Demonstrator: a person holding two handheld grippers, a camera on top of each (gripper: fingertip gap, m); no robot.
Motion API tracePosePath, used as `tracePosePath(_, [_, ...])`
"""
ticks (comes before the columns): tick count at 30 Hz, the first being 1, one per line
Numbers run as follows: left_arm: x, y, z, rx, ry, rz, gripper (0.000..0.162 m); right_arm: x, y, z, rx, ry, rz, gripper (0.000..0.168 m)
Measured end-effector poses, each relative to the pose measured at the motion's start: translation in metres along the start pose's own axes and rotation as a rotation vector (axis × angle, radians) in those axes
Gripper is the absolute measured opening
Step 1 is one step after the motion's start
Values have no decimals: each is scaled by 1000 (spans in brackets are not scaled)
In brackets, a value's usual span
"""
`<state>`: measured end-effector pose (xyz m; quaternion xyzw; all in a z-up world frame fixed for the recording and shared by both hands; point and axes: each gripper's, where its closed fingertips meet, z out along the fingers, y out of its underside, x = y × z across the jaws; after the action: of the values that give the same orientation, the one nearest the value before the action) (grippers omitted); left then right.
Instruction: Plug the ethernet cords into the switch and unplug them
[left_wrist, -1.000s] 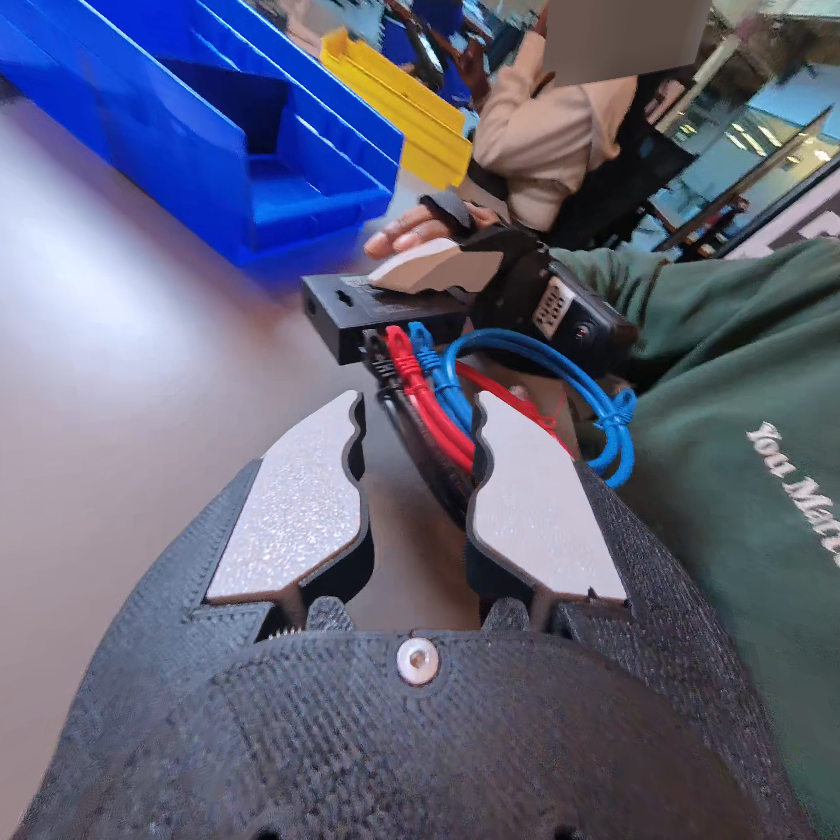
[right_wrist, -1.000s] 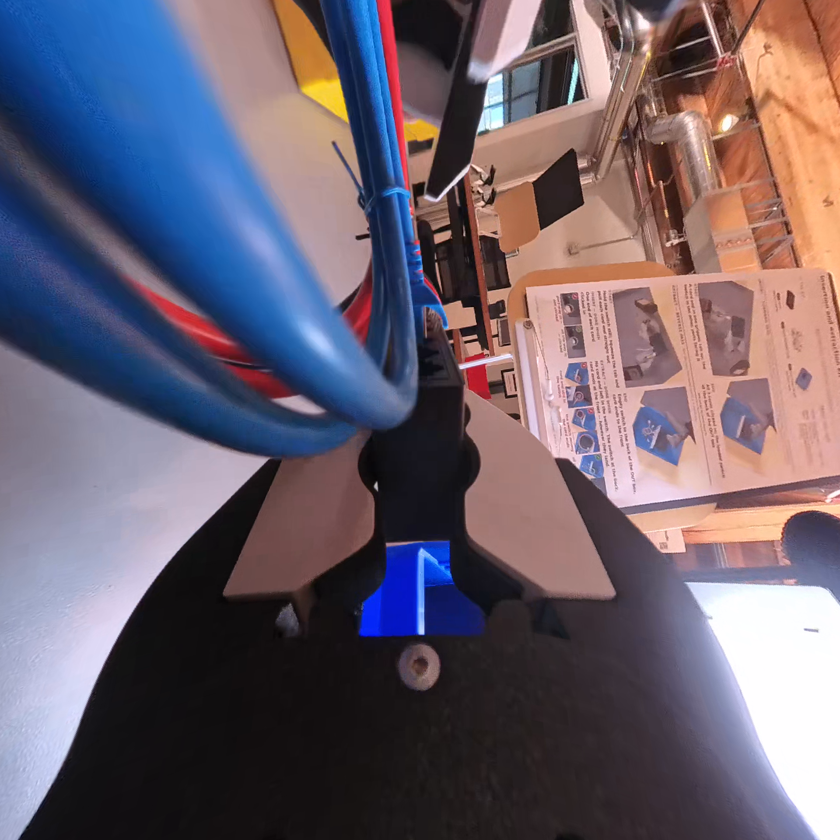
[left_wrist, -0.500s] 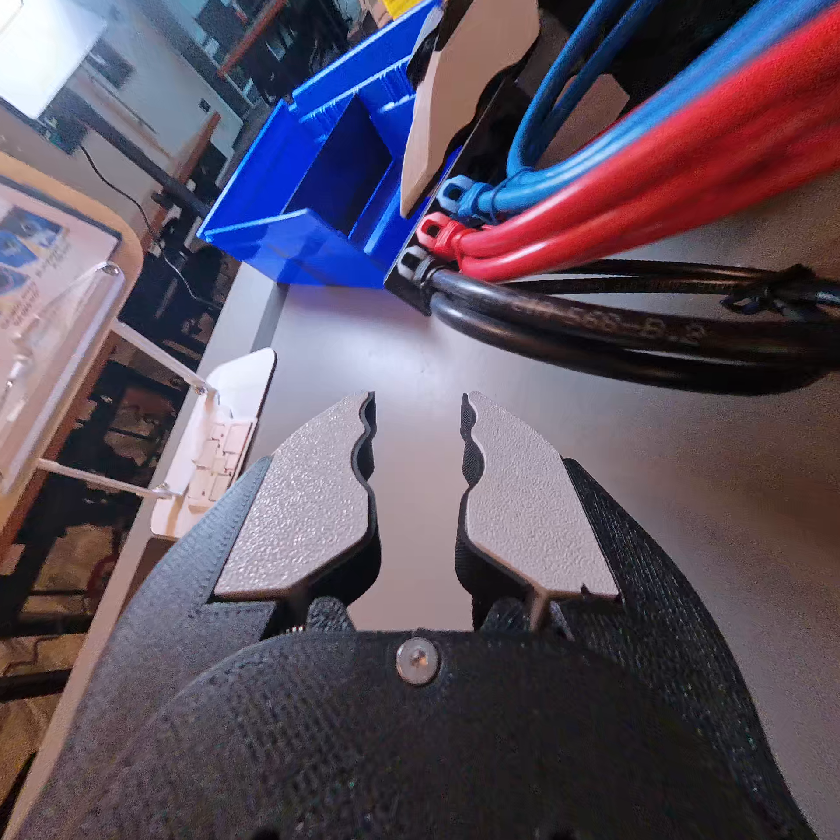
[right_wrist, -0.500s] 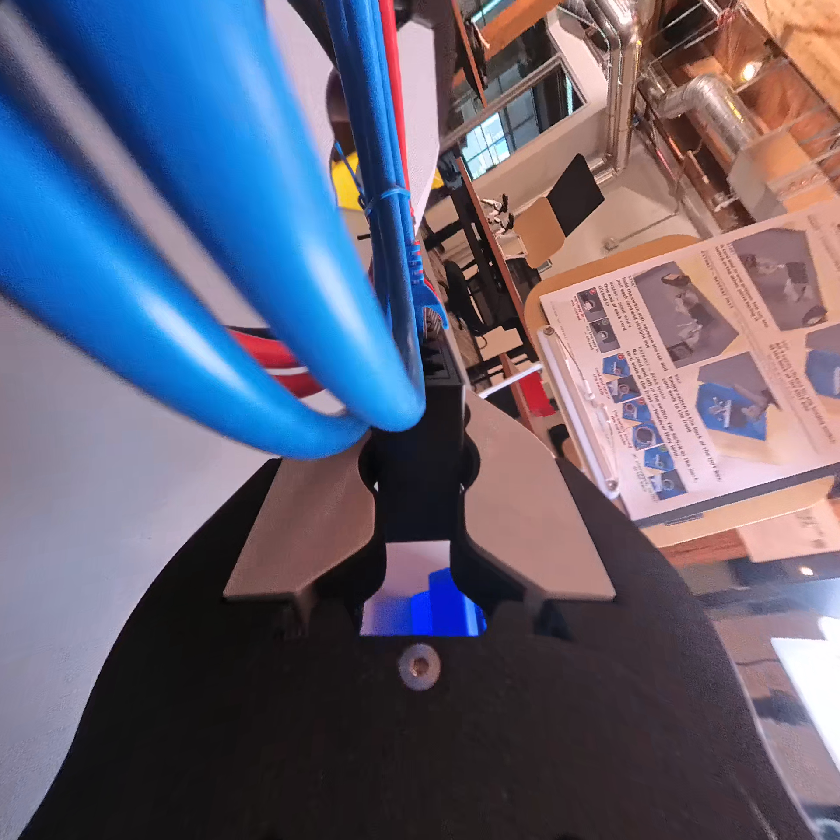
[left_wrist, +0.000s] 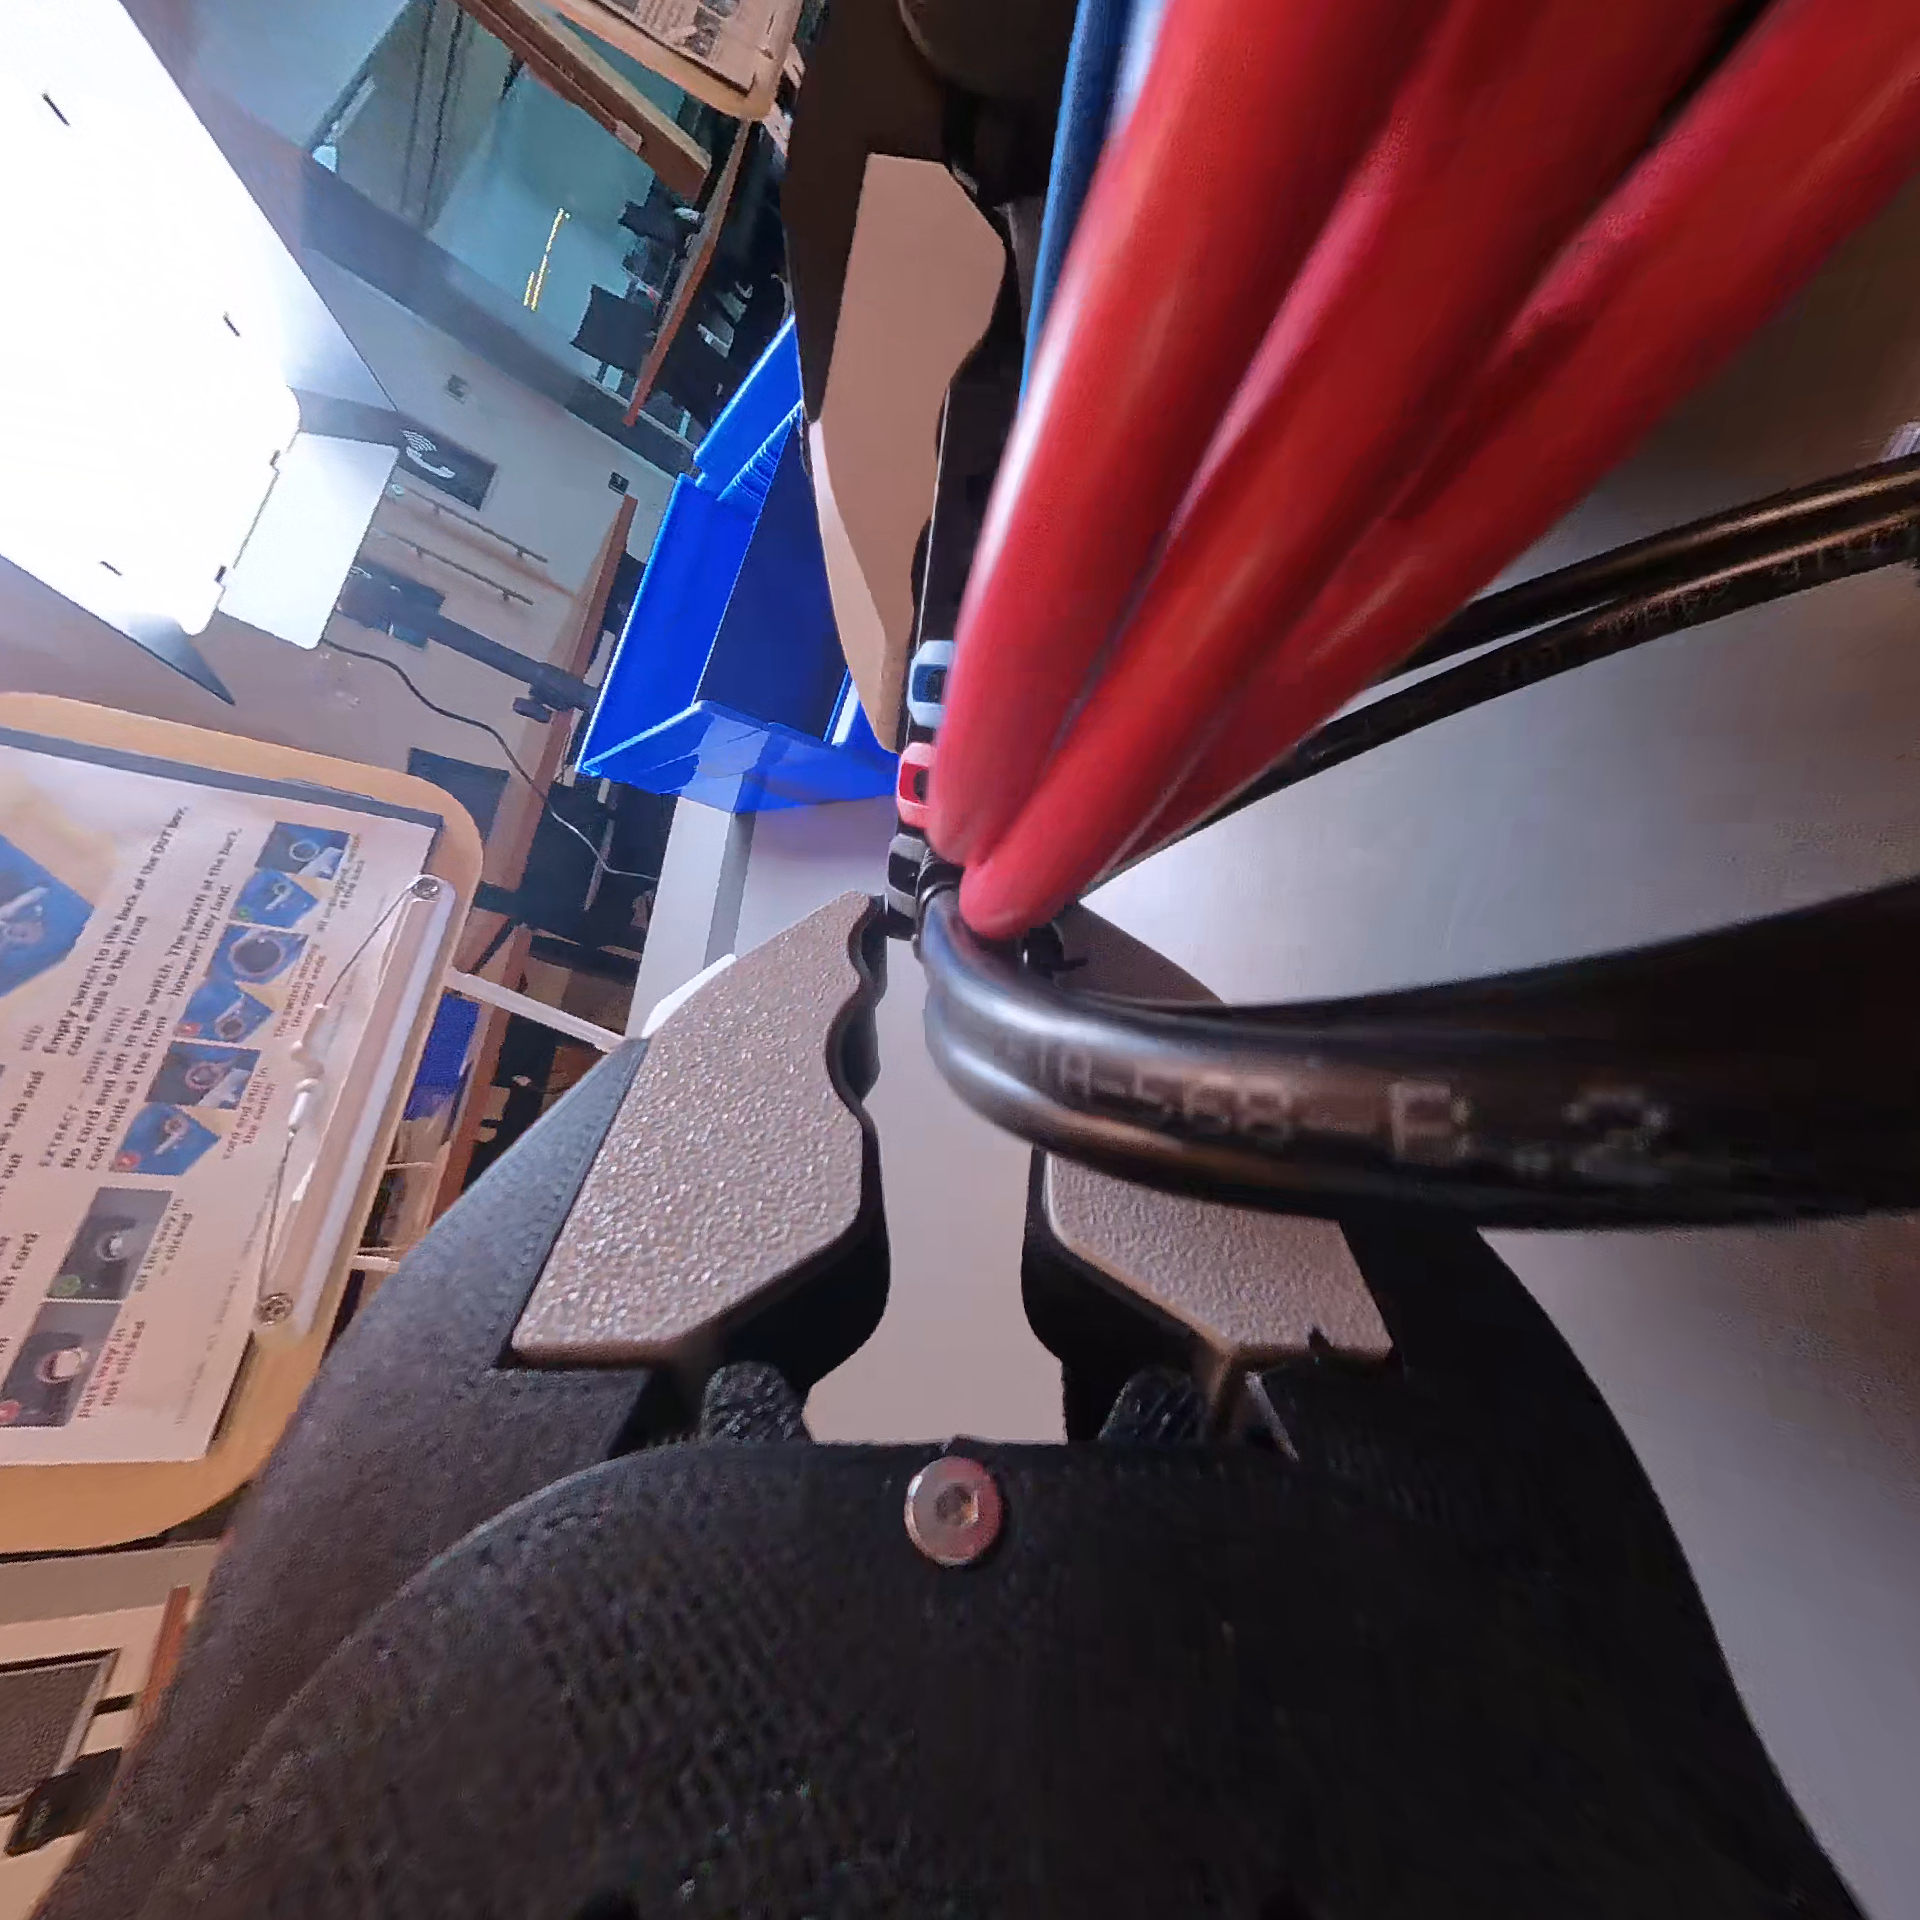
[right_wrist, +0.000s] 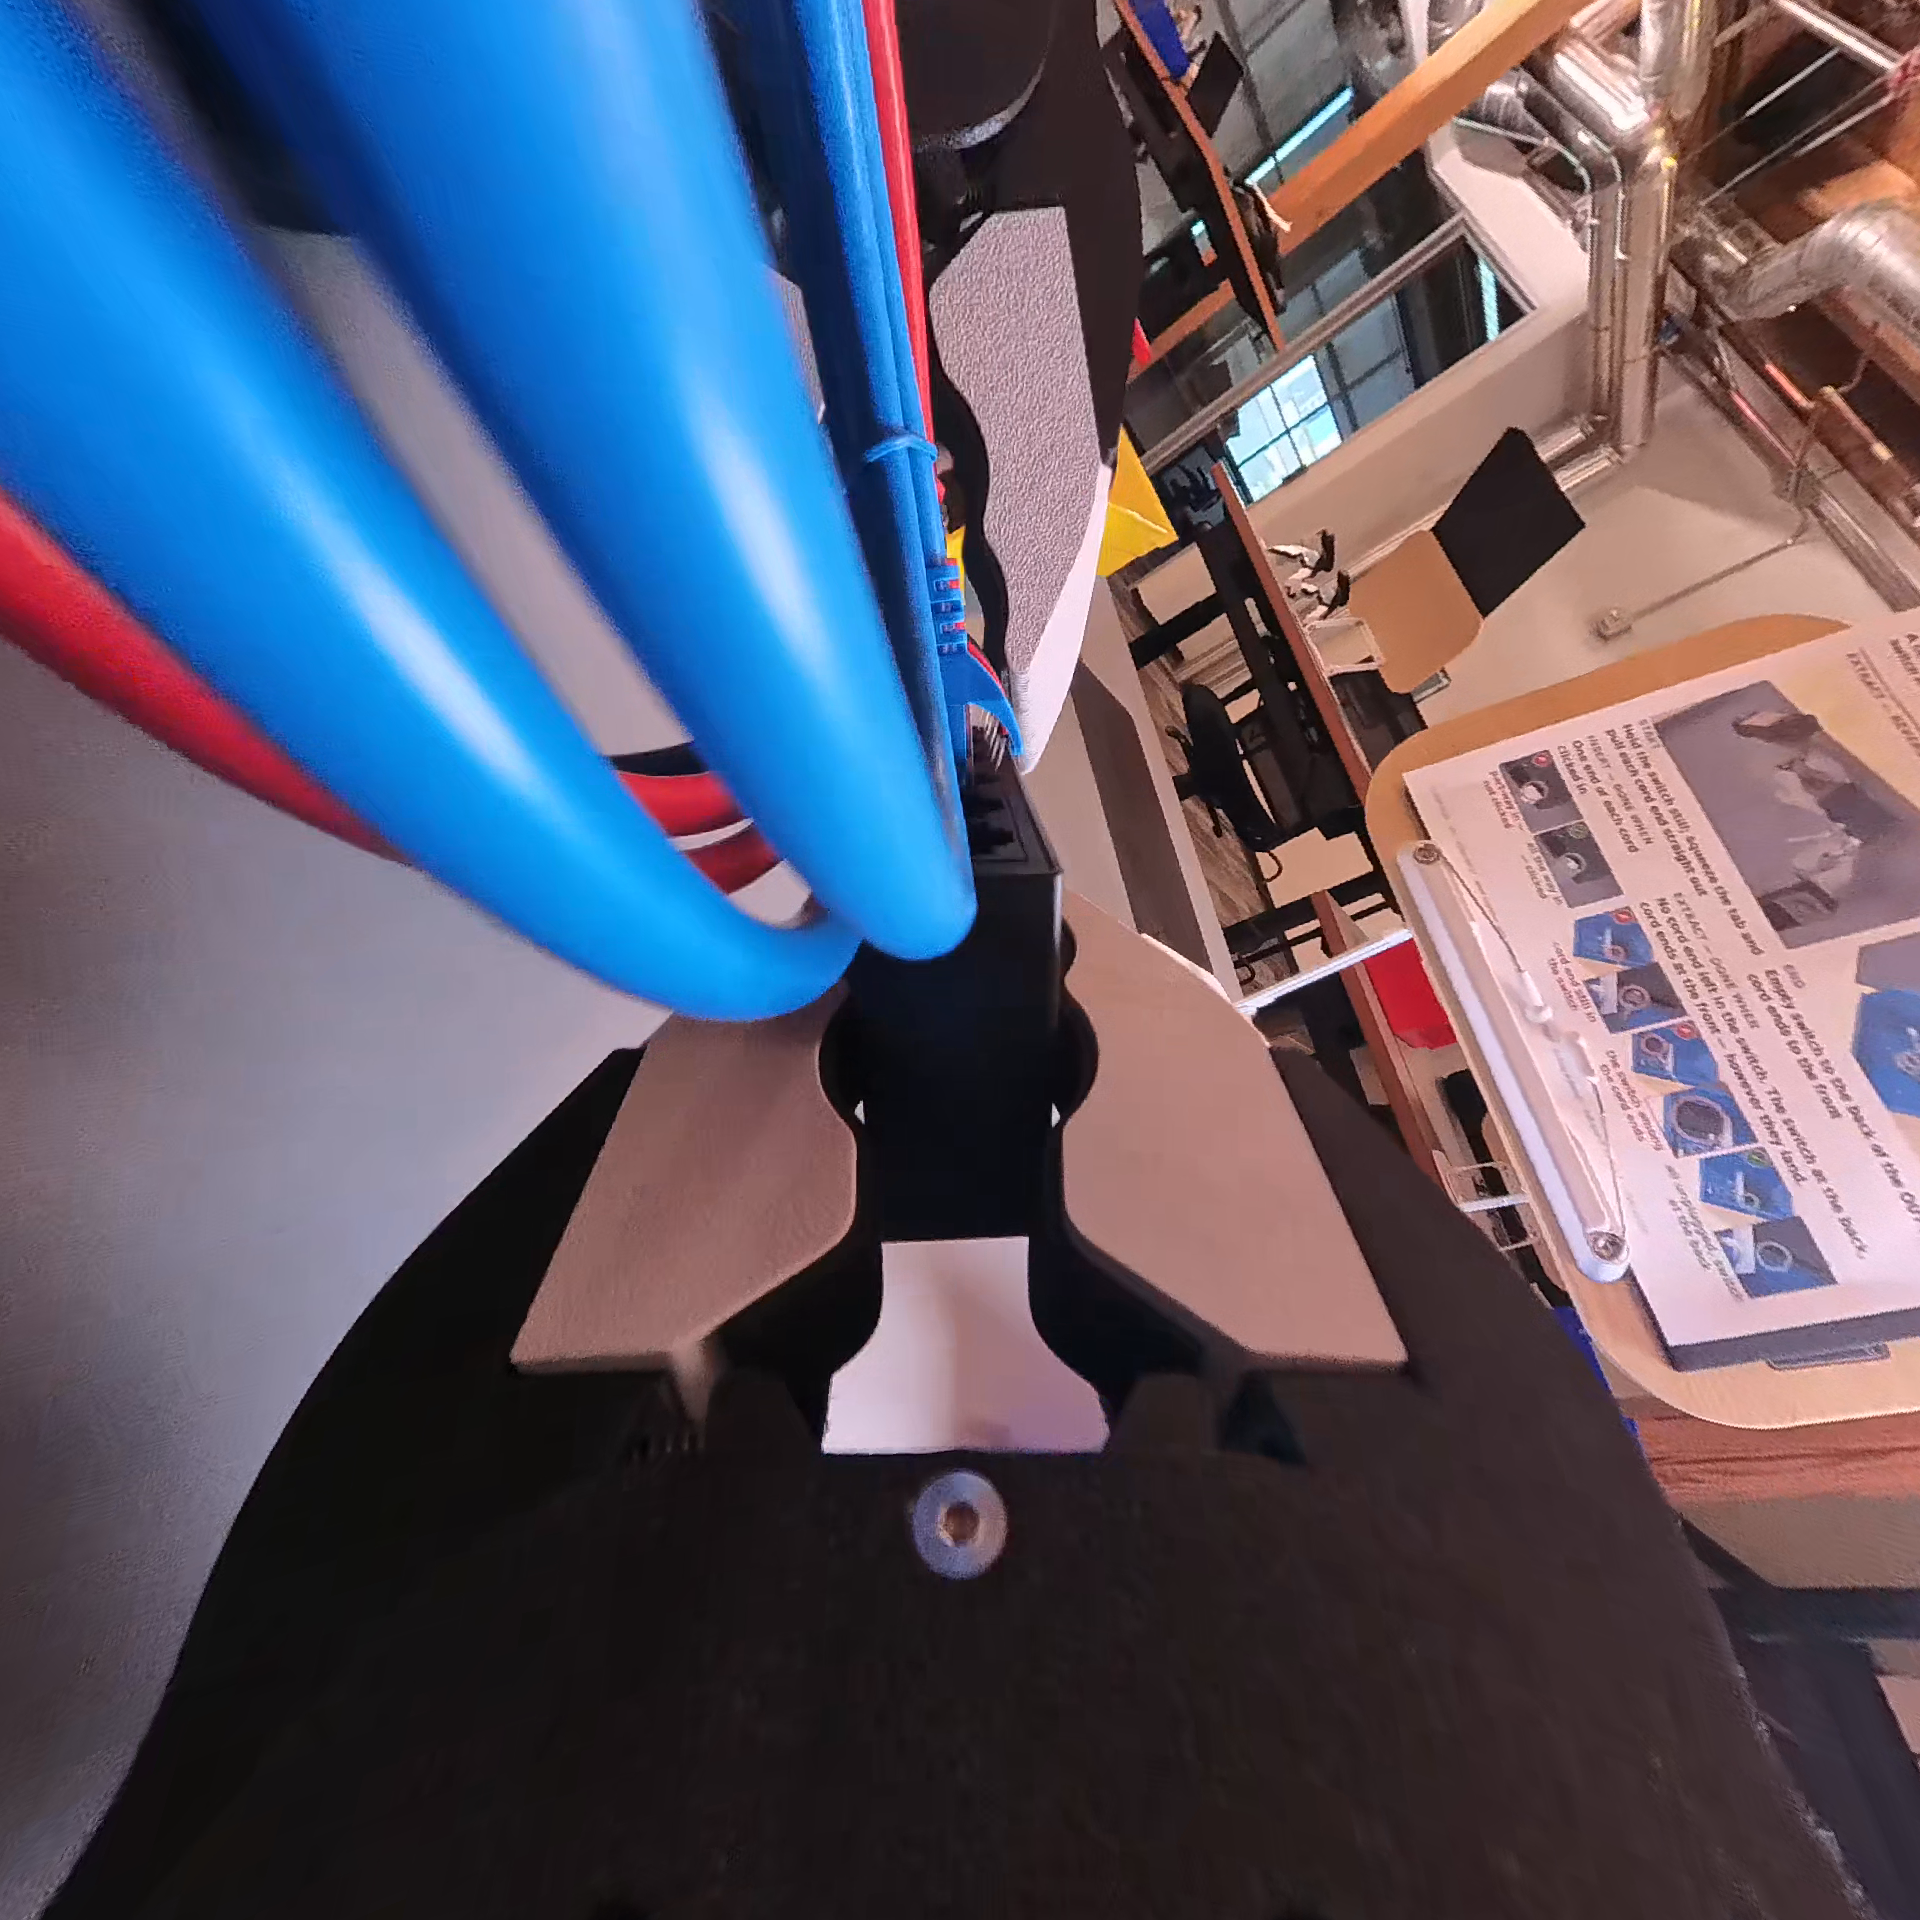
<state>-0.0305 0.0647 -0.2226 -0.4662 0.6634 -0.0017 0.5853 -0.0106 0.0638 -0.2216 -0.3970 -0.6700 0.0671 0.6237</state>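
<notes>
In the right wrist view my right gripper is shut on the black switch and holds it on edge. Blue cords and red cords loop from its ports, close to the camera. In the left wrist view my left gripper is open, its tips at the black cord where it bends into the switch. The black cord lies across the right finger. Red cords run above it. Red and blue plug boots sit in a row above. The left gripper's finger shows beyond the switch.
A blue bin stands on the grey table beyond the switch. An instruction sheet on a wooden board sits past the table's edge and shows in the right wrist view. Chairs and desks are farther back. My left and right fingertips are right by each other.
My left gripper has swung round and moved in close, from short of the cords to the black cord's end at the switch. My right gripper keeps its hold on the switch.
</notes>
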Motion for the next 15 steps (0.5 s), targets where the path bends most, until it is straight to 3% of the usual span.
tracePosePath(15, [16, -1, -5, 0, 92, 75, 25, -12, 2, -3, -25, -98, -47, 30])
